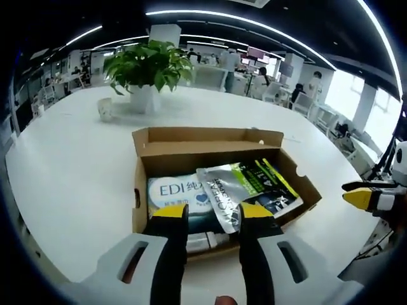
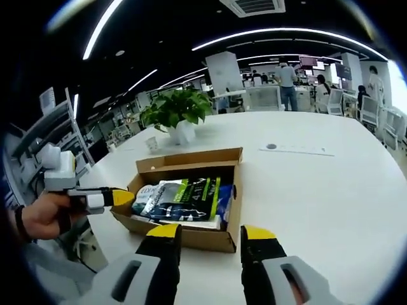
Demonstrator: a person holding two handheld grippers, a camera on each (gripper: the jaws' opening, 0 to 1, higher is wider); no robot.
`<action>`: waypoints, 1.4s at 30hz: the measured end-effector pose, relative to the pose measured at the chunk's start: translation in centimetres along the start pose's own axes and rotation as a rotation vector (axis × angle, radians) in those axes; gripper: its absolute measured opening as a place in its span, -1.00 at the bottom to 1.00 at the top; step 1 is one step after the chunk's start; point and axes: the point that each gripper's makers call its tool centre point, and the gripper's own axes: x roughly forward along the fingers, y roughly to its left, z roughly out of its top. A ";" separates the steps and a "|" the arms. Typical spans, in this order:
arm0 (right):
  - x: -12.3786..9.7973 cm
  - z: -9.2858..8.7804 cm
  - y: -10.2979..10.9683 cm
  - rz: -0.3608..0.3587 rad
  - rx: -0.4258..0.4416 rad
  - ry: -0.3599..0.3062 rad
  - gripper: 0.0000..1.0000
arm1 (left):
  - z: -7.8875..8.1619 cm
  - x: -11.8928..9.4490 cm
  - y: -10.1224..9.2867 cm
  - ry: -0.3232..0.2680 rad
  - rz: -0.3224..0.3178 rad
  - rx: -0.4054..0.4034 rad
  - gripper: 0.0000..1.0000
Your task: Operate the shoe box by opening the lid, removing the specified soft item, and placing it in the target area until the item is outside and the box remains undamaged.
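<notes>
An open brown cardboard shoe box (image 1: 203,136) sits on the white table, its lid flap folded back. Inside lie a soft blue and white pack marked EDI (image 1: 173,194) and, partly on top of it, a silver, green and black pouch (image 1: 236,185). My left gripper (image 1: 212,215) hangs open over the box's near edge, nothing between its fingers. In the right gripper view the box (image 2: 197,238) lies just ahead of my open right gripper (image 2: 210,234), the pouch (image 2: 184,194) showing inside. The left gripper (image 2: 111,197), held by a hand, hovers at the box's left end.
A green plant in a white pot (image 1: 145,76) and a small white cup (image 1: 105,109) stand behind the box. The right gripper (image 1: 367,196) juts in beyond the box's right end. The white table (image 2: 318,197) stretches wide to the right. Chairs and people fill the office behind.
</notes>
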 end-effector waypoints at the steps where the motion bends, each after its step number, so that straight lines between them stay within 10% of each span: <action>1: 0.0 0.1 0.1 0.002 0.003 0.001 -0.32 | 0.0 0.0 0.0 0.000 -0.001 0.001 -0.39; 42: 7.9 1.2 2.7 0.127 0.012 0.173 -0.30 | -0.6 0.2 -0.4 0.056 -0.034 -0.039 -0.38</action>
